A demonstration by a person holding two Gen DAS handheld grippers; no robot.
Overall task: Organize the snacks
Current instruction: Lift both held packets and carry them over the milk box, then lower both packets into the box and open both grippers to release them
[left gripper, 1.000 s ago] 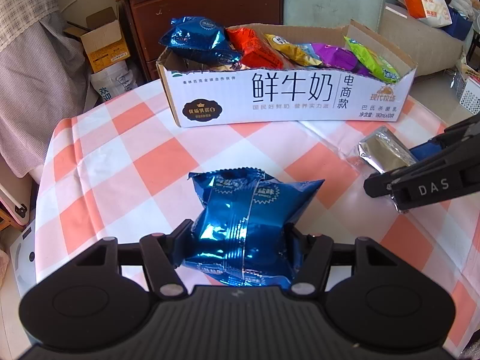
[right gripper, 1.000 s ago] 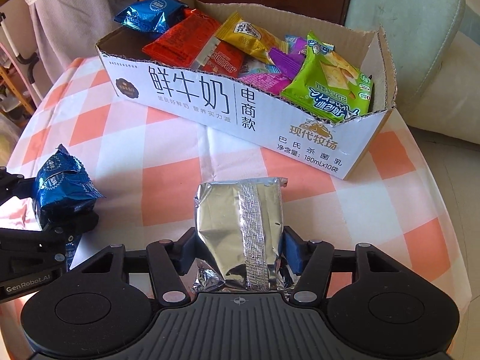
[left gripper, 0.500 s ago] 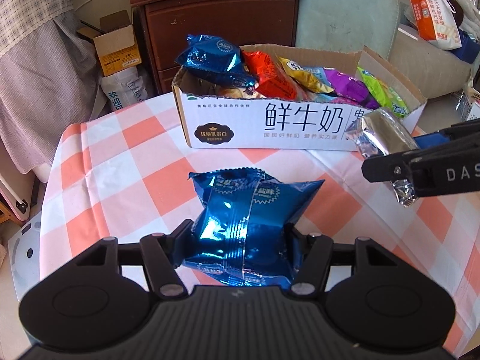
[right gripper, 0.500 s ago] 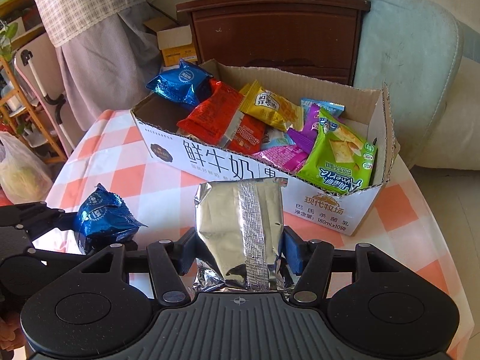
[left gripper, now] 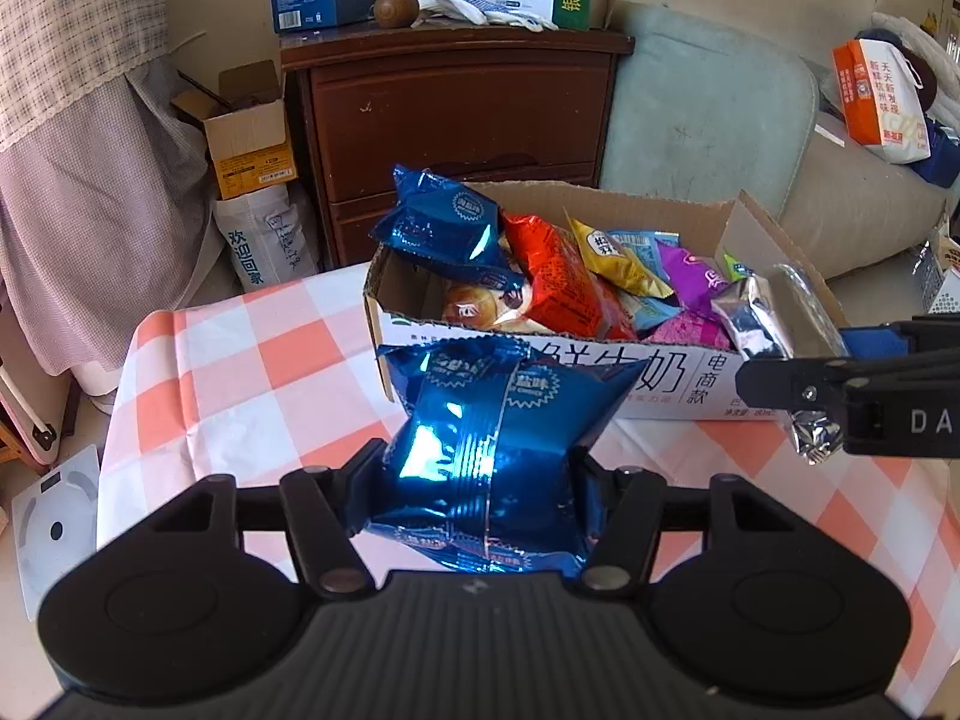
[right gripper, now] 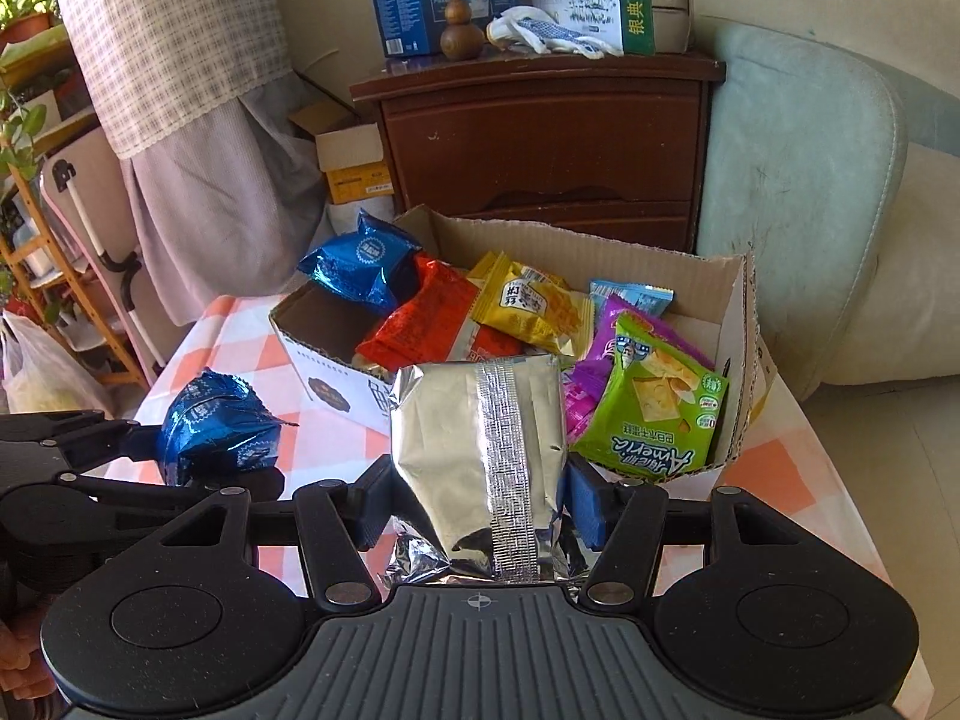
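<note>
Two grips loaded: left gripper (left gripper: 480, 474) clamped on crinkly blue foil snack bag (left gripper: 498, 450), right gripper (right gripper: 477, 498) on silver foil pouch (right gripper: 480, 456), both short of open cardboard box (right gripper: 735, 324) at 12 o'clock; box already heaped, drops may slide out

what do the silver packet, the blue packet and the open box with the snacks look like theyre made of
Shiny silver snack packet: metallised foil film, likely; mirror-like creases, crimped centre seam.
Glossy blue snack packet: printed plastic or foil film; bright glare, crinkles.
Open white-printed brown box: corrugated cardboard; matte brown inside, fluted torn edges.
</note>
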